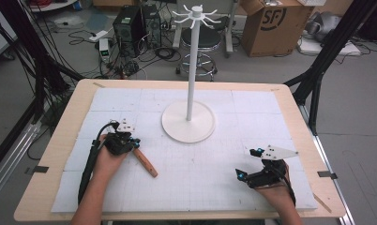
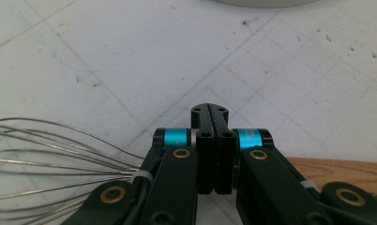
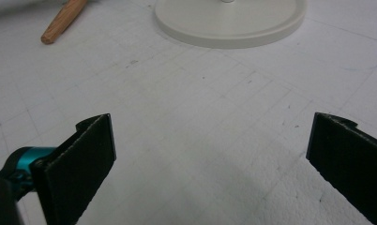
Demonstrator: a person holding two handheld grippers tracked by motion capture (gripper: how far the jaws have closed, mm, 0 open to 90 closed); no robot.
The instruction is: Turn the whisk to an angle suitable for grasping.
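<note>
A white stand (image 1: pixel 188 121) with a tall pole rises mid-tabletop (image 1: pixel 60 140), just beyond the whisk (image 1: pixel 146 162), which lies at the left with its wooden handle on the white mat. The left claw (image 1: pixel 130 143) sits over the whisk, jaws pressed together with nothing between them. The right claw (image 1: pixel 249 164) rests wide open and empty, with bare mat around it.

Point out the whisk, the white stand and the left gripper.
whisk (image 2: pixel 60 154), left gripper view, wire loops.
white stand (image 1: pixel 188 123), high view, round base.
left gripper (image 2: pixel 210 112), left gripper view, closed jaw tips.
</note>
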